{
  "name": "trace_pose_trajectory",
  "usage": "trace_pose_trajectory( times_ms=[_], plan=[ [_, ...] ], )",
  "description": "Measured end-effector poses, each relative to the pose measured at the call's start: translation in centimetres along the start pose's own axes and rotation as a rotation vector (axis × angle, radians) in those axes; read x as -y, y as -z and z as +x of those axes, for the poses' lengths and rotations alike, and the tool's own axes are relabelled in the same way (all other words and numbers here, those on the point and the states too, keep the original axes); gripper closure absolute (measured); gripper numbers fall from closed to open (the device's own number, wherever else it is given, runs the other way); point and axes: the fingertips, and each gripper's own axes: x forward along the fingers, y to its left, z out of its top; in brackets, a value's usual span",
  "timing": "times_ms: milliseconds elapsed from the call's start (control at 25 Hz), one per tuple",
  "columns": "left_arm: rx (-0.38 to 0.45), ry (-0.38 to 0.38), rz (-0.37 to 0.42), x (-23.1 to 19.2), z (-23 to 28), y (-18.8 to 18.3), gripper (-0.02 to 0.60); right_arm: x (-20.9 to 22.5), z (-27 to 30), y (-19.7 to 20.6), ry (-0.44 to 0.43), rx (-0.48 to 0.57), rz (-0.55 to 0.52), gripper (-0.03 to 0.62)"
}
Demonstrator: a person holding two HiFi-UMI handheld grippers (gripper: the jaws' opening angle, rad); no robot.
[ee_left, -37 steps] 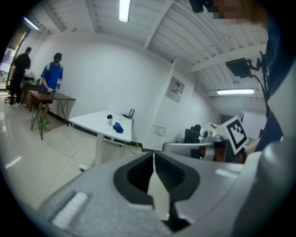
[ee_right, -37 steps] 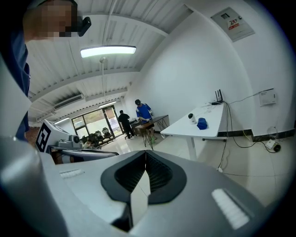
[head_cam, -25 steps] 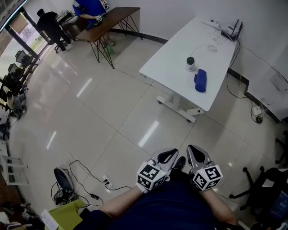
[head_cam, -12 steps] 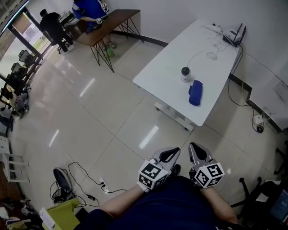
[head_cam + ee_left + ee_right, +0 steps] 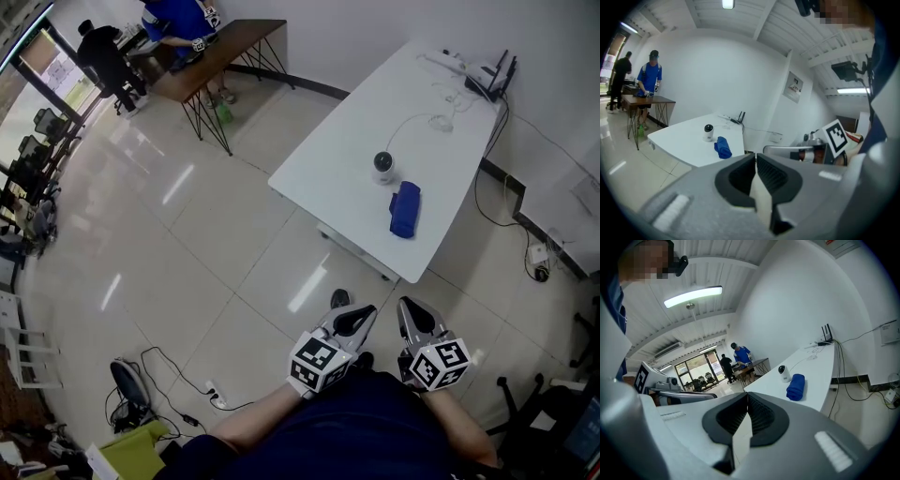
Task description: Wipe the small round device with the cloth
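Head view: device (image 5: pixel 382 167) well beyond right gripper (image 5: pixel 409 309)

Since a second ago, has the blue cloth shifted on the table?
No. The cloth lies just right of the round device, as before; only the view has shifted.

Floor (image 5: pixel 216 234): big pale glossy tiles w/ streaks of reflected light. White walls (image 5: pixel 366 23), dark baseboard (image 5: pixel 300 82) along the bottom. Long white table (image 5: pixel 323 173) on a white base stands next to the wall. Wooden desk (image 5: pixel 234 42) w/ thin black legs further back; person in blue (image 5: pixel 178 17) and person in black (image 5: pixel 105 56) at it. Glazed front (image 5: pixel 696 367) behind them, daylight coming thru. Black office chairs (image 5: pixel 26 159) in a row nearby. Ceiling (image 5: pixel 754 23) white, ribbed, w/ tube lamp (image 5: pixel 693 296) lit. Cables (image 5: pixel 178 361) lie loose on the tiles.
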Motion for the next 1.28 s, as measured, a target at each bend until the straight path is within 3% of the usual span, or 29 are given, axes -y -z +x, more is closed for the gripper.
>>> trace_pose_trajectory(
  times_ms=[160, 720, 1000, 1200, 1280],
  plan=[
    [0.005, 0.018, 0.022, -2.3, 2.3, -1.3, 0.571, 1.8, 2.0, -1.4, 0.030, 0.005, -0.002, 0.582],
    [-0.047, 0.117, -0.035, -11.4, 6.7, -6.0, 0.566, 4.7, 11.7, -4.4, 0.099, -0.063, 0.010, 0.582],
    [-0.030, 0.170, -0.053, -16.0, 8.2, -8.8, 0.565, 4.9, 16.3, -6.1, 0.150, -0.085, 0.004, 0.582],
    [-0.014, 0.184, -0.045, -19.3, 9.0, -10.9, 0.565, 7.9, 18.0, -7.5, 0.267, -0.070, 0.007, 0.580],
    [-0.010, 0.186, -0.048, -20.0, 9.7, -11.3, 0.565, 9.9, 18.4, -7.1, 0.329, -0.093, -0.018, 0.523]
  ],
)
